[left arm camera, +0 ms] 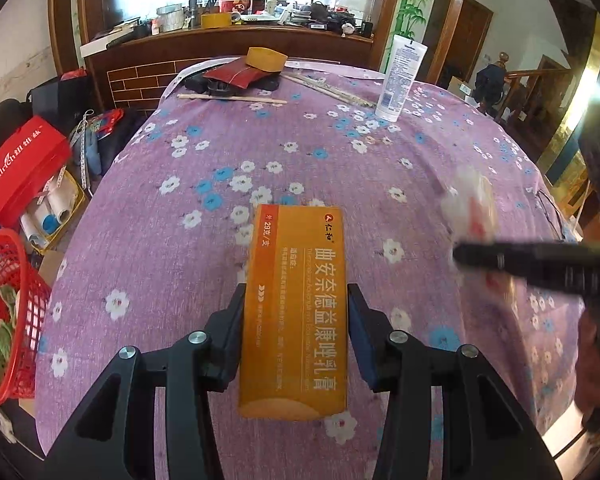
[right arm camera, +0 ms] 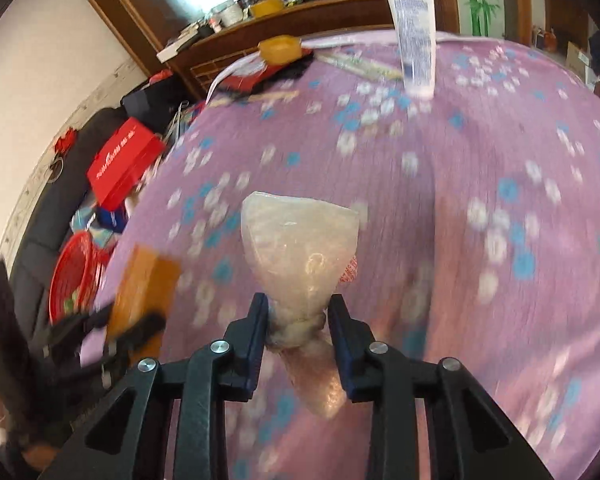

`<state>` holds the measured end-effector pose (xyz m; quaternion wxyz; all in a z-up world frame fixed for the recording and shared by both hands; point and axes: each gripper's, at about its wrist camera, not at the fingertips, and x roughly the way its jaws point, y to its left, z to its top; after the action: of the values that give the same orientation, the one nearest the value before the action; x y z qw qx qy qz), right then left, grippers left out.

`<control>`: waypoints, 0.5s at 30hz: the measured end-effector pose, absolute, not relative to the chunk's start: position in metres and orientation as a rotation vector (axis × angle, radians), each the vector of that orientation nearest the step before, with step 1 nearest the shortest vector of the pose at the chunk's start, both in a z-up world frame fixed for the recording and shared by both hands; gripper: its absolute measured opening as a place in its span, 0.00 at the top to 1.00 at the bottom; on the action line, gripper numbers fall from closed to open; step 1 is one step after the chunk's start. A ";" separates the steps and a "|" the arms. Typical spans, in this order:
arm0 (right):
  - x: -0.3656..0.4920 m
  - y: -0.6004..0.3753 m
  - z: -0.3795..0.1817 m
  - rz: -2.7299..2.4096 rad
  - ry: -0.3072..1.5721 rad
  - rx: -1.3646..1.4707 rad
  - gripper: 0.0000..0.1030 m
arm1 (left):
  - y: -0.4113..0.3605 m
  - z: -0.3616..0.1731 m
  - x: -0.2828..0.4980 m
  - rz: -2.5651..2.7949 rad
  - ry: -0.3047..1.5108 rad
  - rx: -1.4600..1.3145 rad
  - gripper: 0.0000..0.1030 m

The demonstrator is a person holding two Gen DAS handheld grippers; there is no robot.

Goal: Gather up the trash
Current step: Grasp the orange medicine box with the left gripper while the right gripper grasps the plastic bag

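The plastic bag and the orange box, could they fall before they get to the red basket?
Maybe. The right gripper pinches the knotted plastic bag only at its thin twisted neck, so it might slip out. The left gripper holds the long orange box near its middle; it could tip or miss the red basket beside the table.

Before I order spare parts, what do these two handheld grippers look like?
Both match: the left gripper and right gripper are matte black plastic linkages with triangular cutouts and round silver pivot bolts. Each ends in two flat black fingers faced with dark blue pads. No cables or markings show.
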<state>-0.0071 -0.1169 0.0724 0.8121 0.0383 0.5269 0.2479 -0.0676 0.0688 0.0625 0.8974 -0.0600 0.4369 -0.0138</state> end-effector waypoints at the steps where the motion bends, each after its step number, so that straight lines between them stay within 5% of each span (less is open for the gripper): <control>1: -0.016 -0.118 0.069 0.531 1.146 0.101 0.68 | 0.069 0.062 -0.072 -0.025 0.906 -0.123 0.56; 15: -0.069 -0.086 0.066 0.536 1.180 0.153 0.68 | 0.087 0.077 -0.111 -0.023 0.887 -0.114 0.56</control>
<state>-0.0686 -0.0859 0.0664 0.7946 0.0711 0.5490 0.2494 -0.1110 0.0865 0.0769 0.9017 -0.0553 0.4288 -0.0110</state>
